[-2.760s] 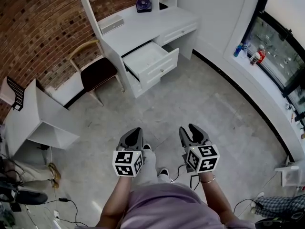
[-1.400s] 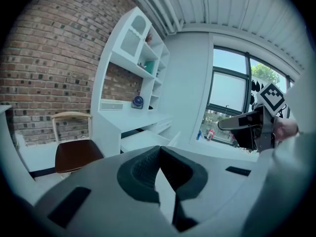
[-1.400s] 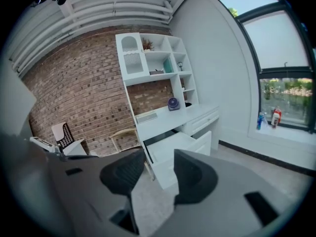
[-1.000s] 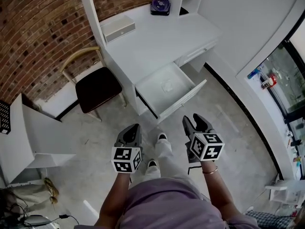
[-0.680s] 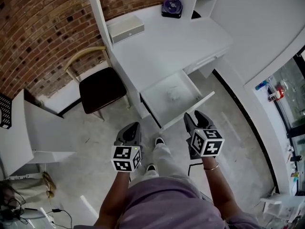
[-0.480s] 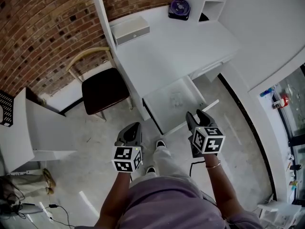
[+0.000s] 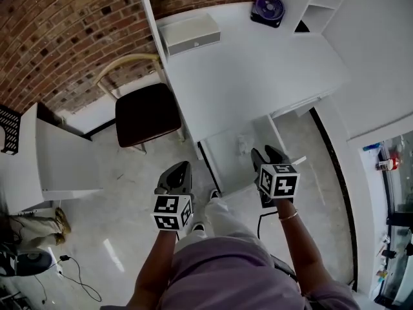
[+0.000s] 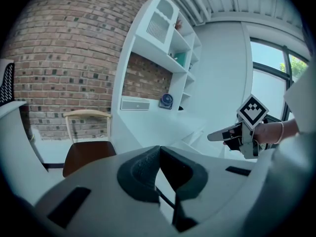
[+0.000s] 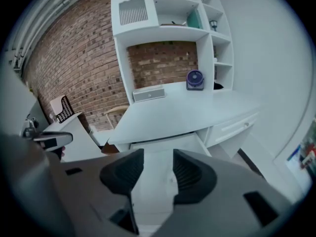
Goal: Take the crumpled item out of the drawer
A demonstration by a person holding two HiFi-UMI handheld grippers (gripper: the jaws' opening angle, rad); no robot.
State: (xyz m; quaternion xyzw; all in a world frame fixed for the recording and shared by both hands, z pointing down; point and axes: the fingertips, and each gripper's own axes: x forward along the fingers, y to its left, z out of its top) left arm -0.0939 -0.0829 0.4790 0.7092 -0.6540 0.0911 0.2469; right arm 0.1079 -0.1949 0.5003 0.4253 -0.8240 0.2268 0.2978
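The white desk's drawer (image 7: 224, 162) stands pulled out, and a small pale crumpled item (image 7: 243, 143) lies inside near its back. My right gripper (image 7: 266, 152) hangs over the drawer's front right part, just short of the item, open with nothing between its pads. In the right gripper view the right gripper (image 9: 158, 158) looks down along the drawer (image 9: 168, 144). My left gripper (image 7: 181, 168) is held over the floor to the left of the drawer. In its own view the left gripper (image 8: 159, 151) has its tips touching, shut on nothing.
A chair with a dark seat (image 7: 147, 112) stands left of the desk (image 7: 258, 70). A white box (image 7: 190, 34) and a purple fan (image 7: 266, 6) rest on the desktop. A low white cabinet (image 7: 61, 160) is at the far left, with a cable (image 7: 71, 270) on the floor.
The view has come closer to the desk. The drawer, earlier well ahead, now lies right under my right gripper. Both grippers keep their jaw positions.
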